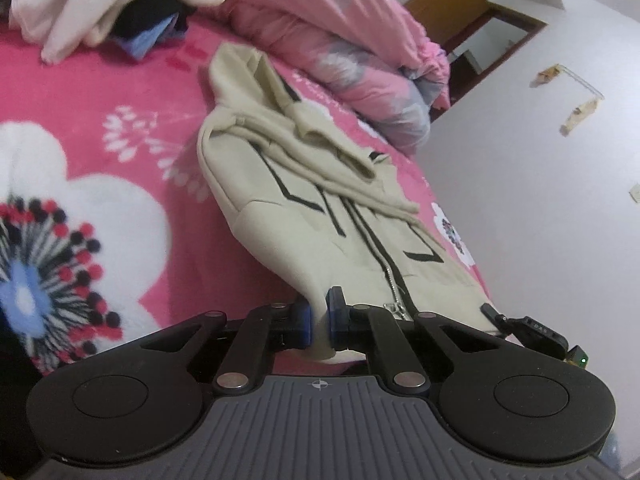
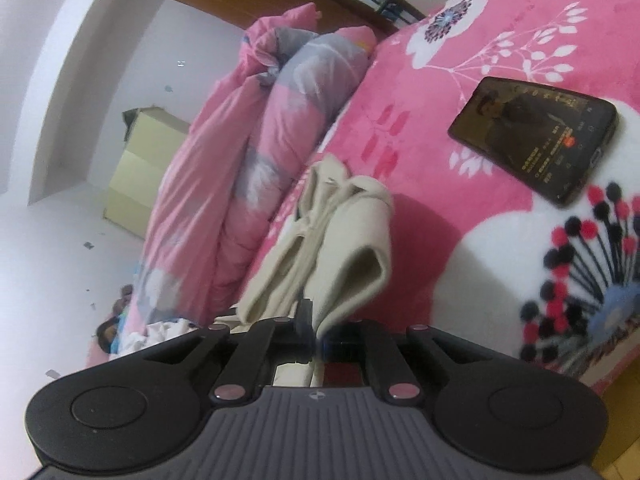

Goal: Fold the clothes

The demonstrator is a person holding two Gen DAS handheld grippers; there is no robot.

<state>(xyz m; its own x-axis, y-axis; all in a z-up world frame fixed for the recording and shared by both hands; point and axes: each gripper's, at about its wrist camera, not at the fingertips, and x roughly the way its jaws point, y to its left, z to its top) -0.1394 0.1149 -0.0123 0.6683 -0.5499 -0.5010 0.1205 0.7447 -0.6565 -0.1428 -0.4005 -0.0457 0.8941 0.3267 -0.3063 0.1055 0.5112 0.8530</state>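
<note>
A cream zip-up hoodie (image 1: 320, 200) with black line trim lies on the pink flowered bed cover (image 1: 80, 88), hood toward the far end. My left gripper (image 1: 319, 320) is shut on the hoodie's near hem, beside the zipper, and the cloth rises off the bed into its blue pads. In the right wrist view my right gripper (image 2: 316, 330) is shut on another part of the cream hoodie (image 2: 344, 248), whose folds hang from it above the pink cover (image 2: 420, 152). The right gripper's tip (image 1: 520, 326) shows at the hem's other end in the left wrist view.
A black phone (image 2: 532, 136) lies screen up on the cover to the right. A rolled pink and grey duvet (image 1: 340, 48) runs along the bed's wall side. A heap of white and dark clothes (image 1: 100, 8) sits at the far left. A white wall (image 1: 540, 200) borders the bed.
</note>
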